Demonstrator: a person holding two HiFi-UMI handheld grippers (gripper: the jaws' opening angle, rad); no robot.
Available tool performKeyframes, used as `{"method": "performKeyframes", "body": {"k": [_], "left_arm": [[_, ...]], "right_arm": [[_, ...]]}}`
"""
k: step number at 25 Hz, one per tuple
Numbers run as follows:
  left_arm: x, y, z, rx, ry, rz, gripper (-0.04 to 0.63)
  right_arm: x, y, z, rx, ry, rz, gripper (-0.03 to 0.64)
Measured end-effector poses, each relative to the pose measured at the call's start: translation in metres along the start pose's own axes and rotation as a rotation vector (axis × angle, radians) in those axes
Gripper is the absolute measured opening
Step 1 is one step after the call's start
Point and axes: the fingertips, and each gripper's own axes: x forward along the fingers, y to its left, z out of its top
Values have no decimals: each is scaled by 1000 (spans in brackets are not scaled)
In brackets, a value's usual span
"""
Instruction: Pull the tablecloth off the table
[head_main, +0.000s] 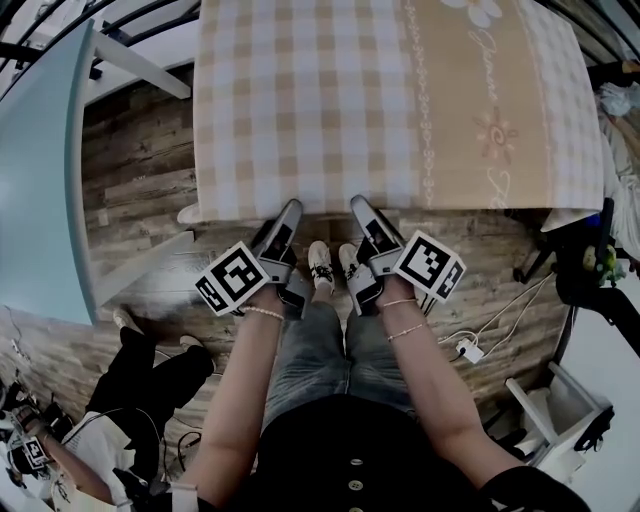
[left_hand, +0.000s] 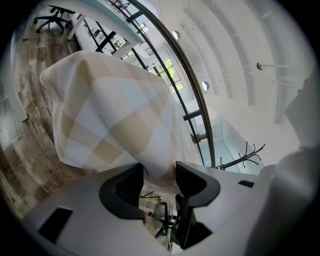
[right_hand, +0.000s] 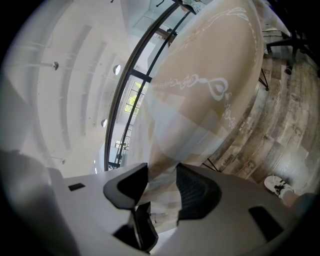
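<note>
right, we're at the grab, the opening step. the tablecloth (head_main: 330, 100) lies spread flat over the whole table, which is hidden under it. checks cover its left part, a beige band with a flower print runs down the right, and the hem hangs over the near edge.

first, the left claw (head_main: 292, 208). it is up at the near edge under the checked part. in the left gripper view the hanging hem drops between its two jaws, but they stand apart, with open space between them lower down. so it is open around the cloth and has no bite on it yet, by my reading.

in the middle, the person's shoes (head_main: 330, 265) are planted on the wooden floor (head_main: 140, 150), just back from that same edge.

then the right claw (head_main: 358, 205), close beside the left, near where checks meet the beige band. same story here: the hem sits between its jaws, a gap shows, and there is no firm pinch.

nothing has been pulled; the cloth looks smooth and square on top.

next, i'd say both claws must close hard on the hem. after that comes a level, even draw back toward the body. the two grips sit close together mid-edge, so the far corners may drag and bunch.
</note>
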Motion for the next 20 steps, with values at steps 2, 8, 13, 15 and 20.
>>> {"method": "performKeyframes", "body": {"k": [2,8,13,15,20], "left_arm": [[-2,-1,-4,-6,9,-12,194],[-6,-14,-12,79,55,-36,69],[-8,-22,-18,107,89,-60,18],[-10,-26,-17,124,98,-58,17],[-6,-41,-3,146,115,-78,17]], "right_arm": [[-3,0,-2,6,1,0,178],[-11,8,-2,-55,0,-2,79],[-13,11,1,-81,21,5,33],[-15,13,1,-98,24,-1,32],[-11,30,13,-99,3,5,31]]}}
